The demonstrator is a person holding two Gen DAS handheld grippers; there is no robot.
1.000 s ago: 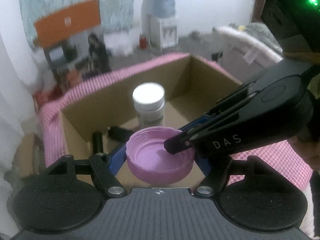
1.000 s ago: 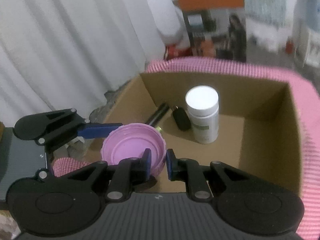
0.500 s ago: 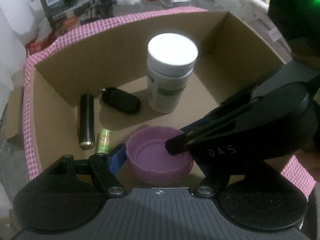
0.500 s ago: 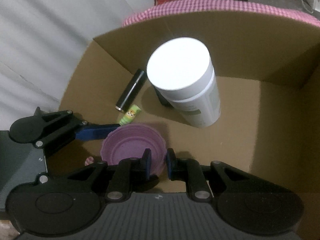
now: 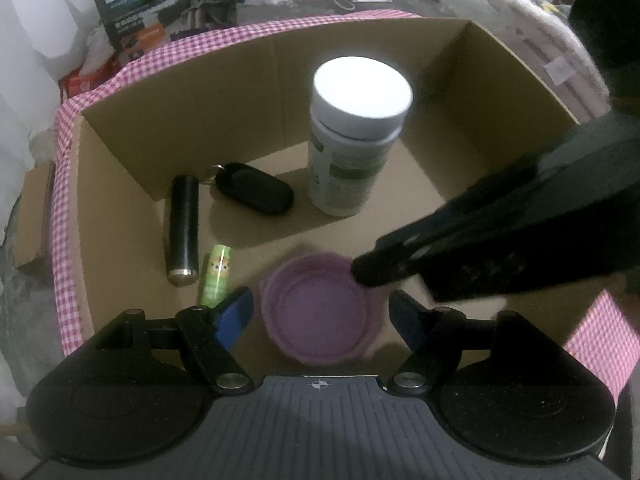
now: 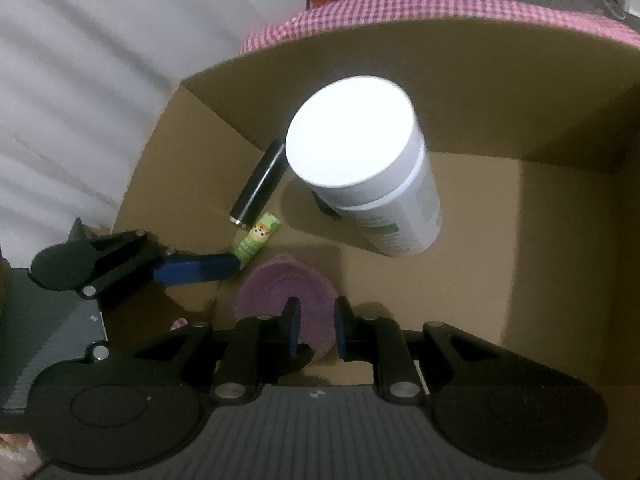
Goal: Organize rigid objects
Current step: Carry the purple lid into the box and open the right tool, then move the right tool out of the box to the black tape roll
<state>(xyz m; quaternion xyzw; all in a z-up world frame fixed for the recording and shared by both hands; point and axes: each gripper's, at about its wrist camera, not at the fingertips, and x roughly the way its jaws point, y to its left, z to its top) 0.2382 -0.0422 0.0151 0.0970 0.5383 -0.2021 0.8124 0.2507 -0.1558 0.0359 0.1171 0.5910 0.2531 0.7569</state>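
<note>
Ahead of both grippers, in the cardboard box (image 5: 208, 92): 1 white-capped bottle (image 5: 352, 144), 1 black tube (image 5: 183, 228), 1 black key fob (image 5: 252, 192), 1 green tube (image 5: 216, 274). Left gripper (image 5: 320, 312) wide apart, pads clear of 1 purple lid (image 5: 316, 316); right gripper (image 6: 316, 326) nearly closed, pinching lid's rim.

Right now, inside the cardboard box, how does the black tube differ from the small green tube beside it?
The black tube is plainly longer and thicker than the green tube. The black tube is plain, with a metallic end cap; the green tube carries a cartoon owl print. The black tube reaches back toward the black key fob; the green tube ends by the left gripper's blue finger. Both lie flat, roughly parallel, on the box floor.
</note>
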